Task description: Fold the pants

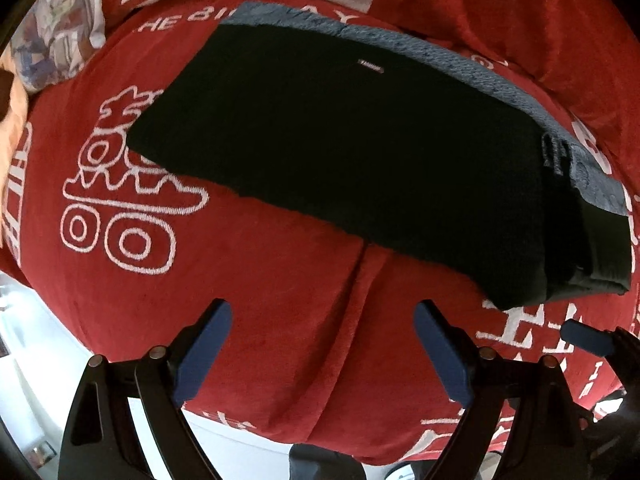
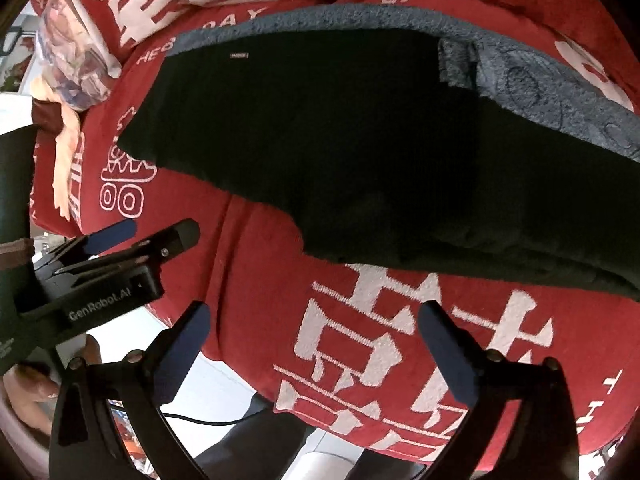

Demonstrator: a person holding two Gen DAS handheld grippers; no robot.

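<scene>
The black pants (image 1: pixel 340 152) lie folded flat on a red blanket with white print (image 1: pixel 248 288), with a grey fleecy lining (image 1: pixel 472 64) showing along their far edge. They also fill the right wrist view (image 2: pixel 360 152). My left gripper (image 1: pixel 322 344) is open and empty, hovering over the blanket in front of the pants' near edge. My right gripper (image 2: pixel 314 344) is open and empty, also short of the pants. The left gripper shows from the side in the right wrist view (image 2: pixel 132 240). One blue pad of the right gripper (image 1: pixel 588 336) shows at the right of the left wrist view.
A patterned pillow (image 1: pixel 60 32) and an orange cloth (image 1: pixel 12 120) lie at the far left. The bed's near edge drops to a white floor (image 1: pixel 36 352). A black cable (image 2: pixel 208 420) runs across the floor below. A red blanket bulge (image 1: pixel 520 8) rises behind the pants.
</scene>
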